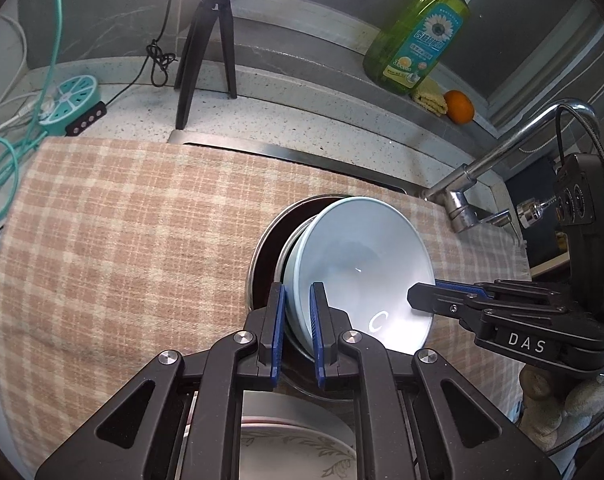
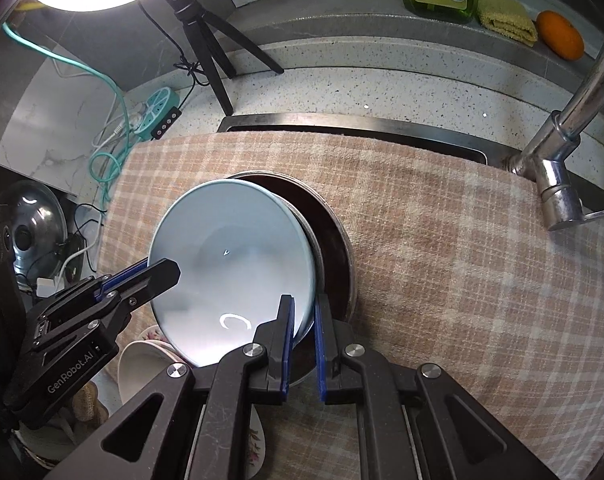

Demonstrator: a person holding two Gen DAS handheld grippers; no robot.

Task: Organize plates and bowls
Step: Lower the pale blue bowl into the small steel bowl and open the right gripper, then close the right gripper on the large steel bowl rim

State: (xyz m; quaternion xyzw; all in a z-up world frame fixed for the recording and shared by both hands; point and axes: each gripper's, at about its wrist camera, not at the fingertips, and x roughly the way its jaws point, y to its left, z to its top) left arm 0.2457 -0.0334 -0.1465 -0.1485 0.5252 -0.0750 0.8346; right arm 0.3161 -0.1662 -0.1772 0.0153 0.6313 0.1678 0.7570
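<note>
A speckled stone counter (image 1: pixel 262 112) carries a checked cloth (image 1: pixel 122 220) spread over the sink area. The pale blue bowl (image 1: pixel 358 264) sits directly ahead of both tools, nested in a steel-rimmed dark pan (image 1: pixel 268 240). The left gripper (image 1: pixel 298 292) is clamped on the bowl's near rim, one finger inside and one outside. The right gripper (image 2: pixel 304 304) is likewise closed on the opposite rim. Below the left tool lies a floral plate (image 1: pixel 294 452). Beyond the bowl stand a tripod (image 1: pixel 208 40), a faucet (image 1: pixel 502 152) and a green soap bottle (image 1: pixel 422 32).
</note>
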